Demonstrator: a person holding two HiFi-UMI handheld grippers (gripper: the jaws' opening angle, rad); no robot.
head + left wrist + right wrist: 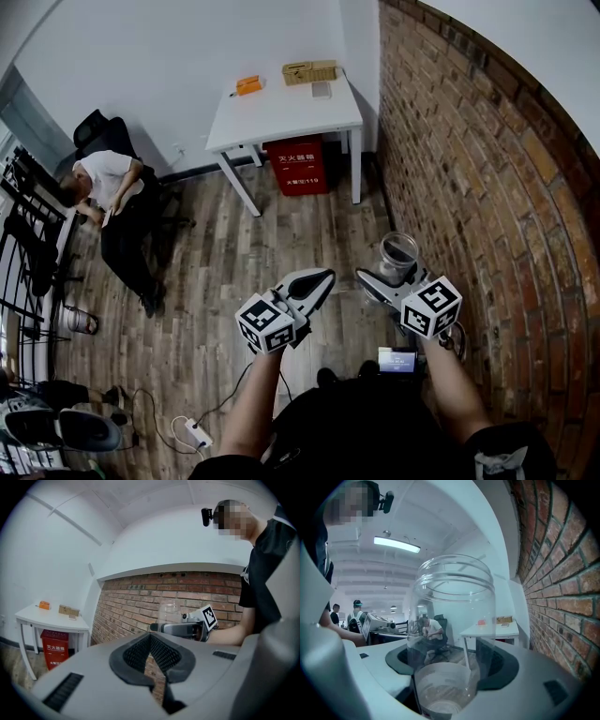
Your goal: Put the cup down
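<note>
Plainly, in the head view the right gripper (392, 274) is closed round the lower body of the cup (398, 249). The cup is clear and empty, and is held upright in the air over the wooden floor (216, 309). It is beside the brick wall (469, 187) and well apart from the white table (281, 117). The left gripper (317, 283) is just beside it and carries nothing. The cup's base is hidden behind the jaws here.

In the left gripper view, that gripper's jaws meet with nothing between them. The cup shows only faintly against the bricks, its outline hard to trace.

In the right gripper view the jaws stand wide on either side of the cup, pressing its wall. It looks light, stiff and smooth, so probably slippery and perhaps breakable. Whether it is glass or plastic cannot be told. The low grip, below the ribbed neck, seems the soundest hold. The cup's lowest edge runs out at the picture's bottom.
</note>
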